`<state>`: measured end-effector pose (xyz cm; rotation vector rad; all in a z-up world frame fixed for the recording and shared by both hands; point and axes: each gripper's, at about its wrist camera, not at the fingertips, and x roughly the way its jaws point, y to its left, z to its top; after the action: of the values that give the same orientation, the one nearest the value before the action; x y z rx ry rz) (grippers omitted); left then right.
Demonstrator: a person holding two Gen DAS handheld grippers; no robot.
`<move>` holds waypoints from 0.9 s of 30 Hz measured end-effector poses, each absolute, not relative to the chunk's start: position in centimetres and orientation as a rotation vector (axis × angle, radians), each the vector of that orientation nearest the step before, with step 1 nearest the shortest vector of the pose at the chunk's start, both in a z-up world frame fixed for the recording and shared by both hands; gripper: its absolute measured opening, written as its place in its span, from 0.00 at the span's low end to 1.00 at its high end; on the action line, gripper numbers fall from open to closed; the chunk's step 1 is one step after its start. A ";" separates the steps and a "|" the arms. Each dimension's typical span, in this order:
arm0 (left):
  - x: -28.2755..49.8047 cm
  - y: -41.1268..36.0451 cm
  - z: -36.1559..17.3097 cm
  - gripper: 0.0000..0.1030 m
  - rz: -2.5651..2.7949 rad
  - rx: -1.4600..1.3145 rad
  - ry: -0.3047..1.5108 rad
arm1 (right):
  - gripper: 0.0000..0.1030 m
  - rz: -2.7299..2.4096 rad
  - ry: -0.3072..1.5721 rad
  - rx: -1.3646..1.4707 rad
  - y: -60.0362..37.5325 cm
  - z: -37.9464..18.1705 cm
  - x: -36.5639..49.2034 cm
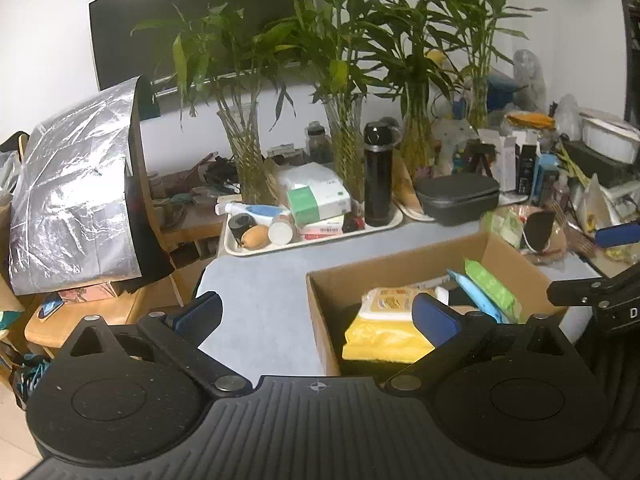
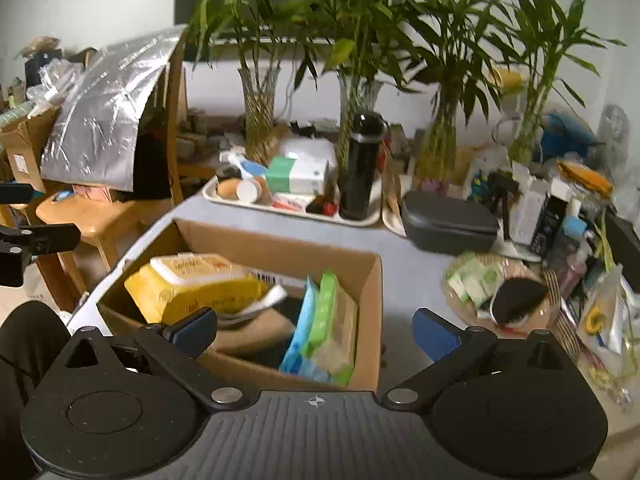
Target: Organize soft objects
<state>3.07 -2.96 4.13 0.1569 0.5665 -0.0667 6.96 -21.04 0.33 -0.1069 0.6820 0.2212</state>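
L: my left gripper (image 1: 320, 312) fingers released, empty | R: my right gripper (image 2: 314, 330) fingers released, empty | yellow wipes pack (image 2: 192, 284) lies in cardboard box (image 2: 280, 248) on surface (image 1: 260, 280)

Both cameras look forward and down, close over the worktop (image 1: 260, 304). Both see the cardboard box (image 1: 400, 268) and plants (image 2: 360, 20).

One cardboard box (image 2: 280, 248), four bamboo vases (image 2: 260, 112), one black flask (image 2: 360, 168).
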 end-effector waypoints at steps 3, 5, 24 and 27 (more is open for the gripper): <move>2.8 -3.1 3.8 1.00 -0.060 0.158 0.583 | 1.00 0.204 0.731 -0.104 -20.9 -0.3 6.7; 2.9 -3.3 3.4 1.00 -0.055 0.157 0.606 | 1.00 0.197 0.764 -0.097 -20.7 -0.8 6.6; 3.1 -3.1 -0.3 1.00 -0.063 0.131 0.826 | 1.00 0.180 0.880 -0.159 -19.9 -3.3 6.6; 3.1 -2.9 -0.5 1.00 -0.060 0.117 0.845 | 1.00 0.181 0.891 -0.158 -20.1 -3.6 6.7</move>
<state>3.13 -2.86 -0.54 0.1167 0.8453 -0.0599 6.69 -20.11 -3.64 -0.1577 0.8911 0.1811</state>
